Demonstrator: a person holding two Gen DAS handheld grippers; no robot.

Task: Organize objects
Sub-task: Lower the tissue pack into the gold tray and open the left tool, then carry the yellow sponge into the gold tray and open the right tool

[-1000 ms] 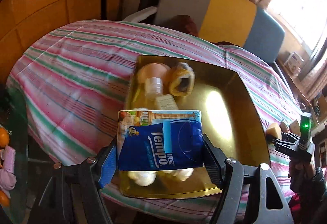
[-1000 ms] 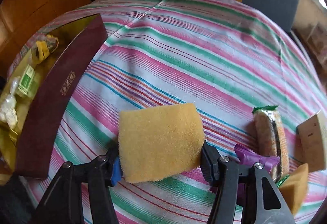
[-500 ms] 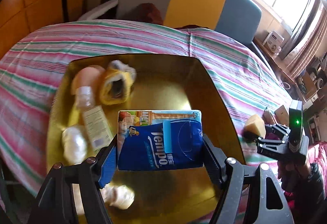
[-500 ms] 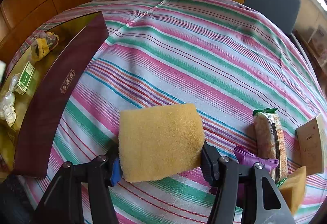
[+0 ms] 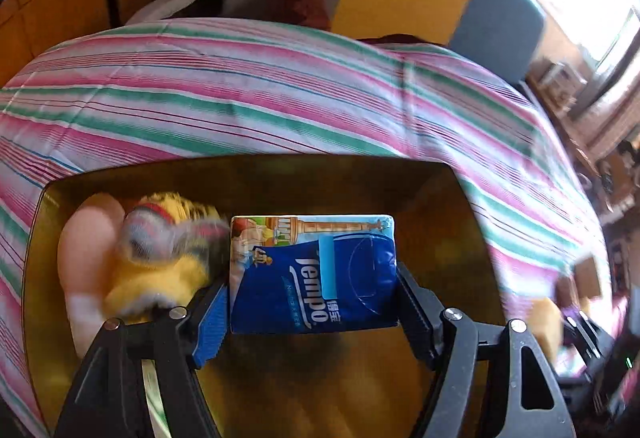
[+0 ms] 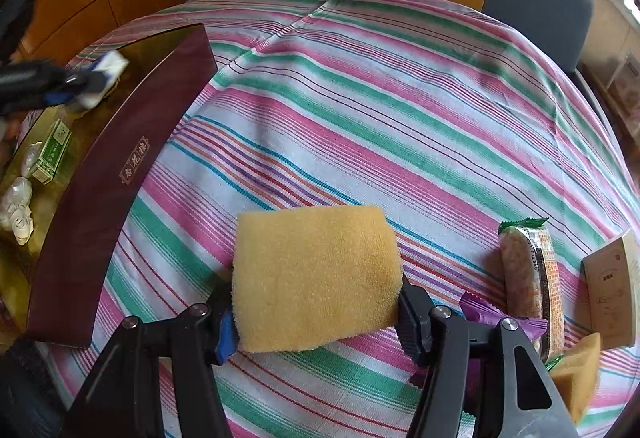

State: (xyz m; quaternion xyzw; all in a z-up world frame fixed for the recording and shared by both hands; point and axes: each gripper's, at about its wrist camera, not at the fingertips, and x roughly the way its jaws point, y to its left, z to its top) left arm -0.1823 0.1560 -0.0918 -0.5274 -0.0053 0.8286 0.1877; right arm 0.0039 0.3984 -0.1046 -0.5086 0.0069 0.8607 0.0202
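Note:
My left gripper is shut on a blue Tempo tissue pack and holds it low inside the gold-lined box, right beside a yellow plush toy and a pink egg-shaped thing. My right gripper is shut on a yellow sponge, held above the striped tablecloth. In the right wrist view the box shows its dark red wall at the left, with my left gripper and the pack over it.
A green-and-white small box and white wrapped pieces lie in the box. A snack bar, a purple wrapper, a beige carton and another sponge lie at the right. Chairs stand beyond the table.
My left gripper has dropped lower and further into the box with the tissue pack, close against the plush toy. The right gripper and sponge have barely moved.

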